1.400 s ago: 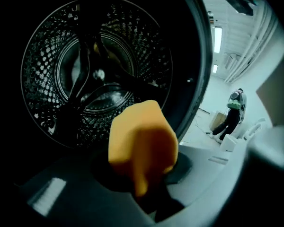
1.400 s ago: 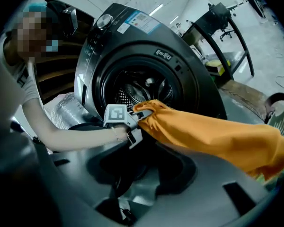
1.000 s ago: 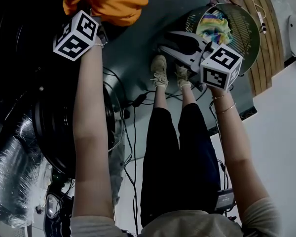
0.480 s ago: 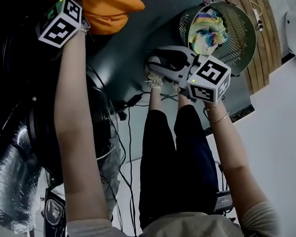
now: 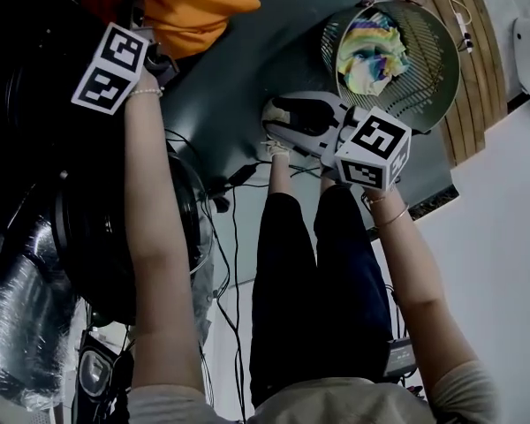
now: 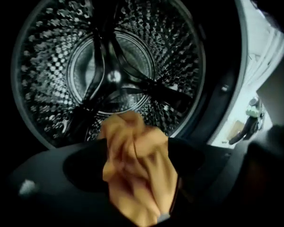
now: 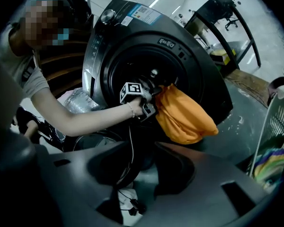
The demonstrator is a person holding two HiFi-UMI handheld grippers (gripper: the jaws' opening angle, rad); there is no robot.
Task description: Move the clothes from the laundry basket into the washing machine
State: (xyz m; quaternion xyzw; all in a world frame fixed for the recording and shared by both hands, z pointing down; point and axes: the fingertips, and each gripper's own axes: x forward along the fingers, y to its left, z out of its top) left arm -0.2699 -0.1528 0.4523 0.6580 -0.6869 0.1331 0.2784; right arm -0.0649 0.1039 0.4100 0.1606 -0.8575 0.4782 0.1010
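Observation:
An orange garment [image 5: 190, 7] hangs at the mouth of the washing machine [image 7: 146, 46]. My left gripper [image 5: 146, 25] reaches into that mouth. Its jaws are opening, and the blurred orange garment [image 6: 137, 174] lies loose between them in front of the steel drum [image 6: 113, 74]. The right gripper view shows the orange garment [image 7: 184, 115] drooping from the left gripper [image 7: 149, 98] over the door opening. My right gripper [image 5: 291, 117] hovers open and empty beside the laundry basket [image 5: 433, 69]. A multi-coloured garment [image 5: 371, 47] lies in the basket.
The person's legs [image 5: 309, 263] stand between machine and basket. Cables [image 5: 234, 184] trail on the floor by the feet. A silver foil hose [image 5: 18, 307] lies at the lower left. Wooden slats [image 5: 477, 25] run behind the basket. A black frame stand [image 7: 222, 13] is at the back.
My left hand pushed up towards the machine mouth with the orange garment, then came back a little. My right gripper drifted left, away from the basket.

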